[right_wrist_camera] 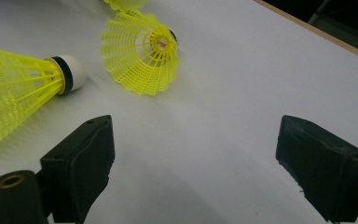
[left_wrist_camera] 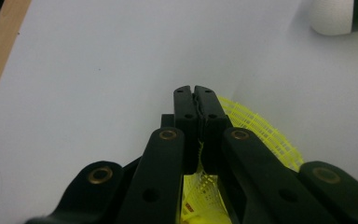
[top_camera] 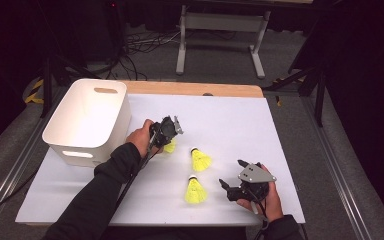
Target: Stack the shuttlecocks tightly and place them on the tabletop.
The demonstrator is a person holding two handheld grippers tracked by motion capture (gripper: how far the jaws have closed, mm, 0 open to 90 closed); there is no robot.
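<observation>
Three yellow shuttlecocks with white corks are on the white table sheet. My left gripper (top_camera: 168, 131) (left_wrist_camera: 195, 100) points down at mid-table, shut on the mesh skirt of one shuttlecock (top_camera: 170, 146) (left_wrist_camera: 261, 133); yellow netting shows between and beside its jaws. A second shuttlecock (top_camera: 200, 160) (right_wrist_camera: 140, 51) stands on its skirt near the centre. The third (top_camera: 195, 191) (right_wrist_camera: 18, 88) lies closer to the front edge. My right gripper (top_camera: 233, 173) (right_wrist_camera: 196, 172) rests at the front right, open, nothing between its fingers, facing the two loose shuttlecocks.
A white plastic bin (top_camera: 87, 120) with handle slots stands at the table's left, just left of my left hand. The wooden table edge (top_camera: 195, 89) runs along the back. Another shuttlecock's white cork (left_wrist_camera: 335, 16) lies ahead and right of my left gripper.
</observation>
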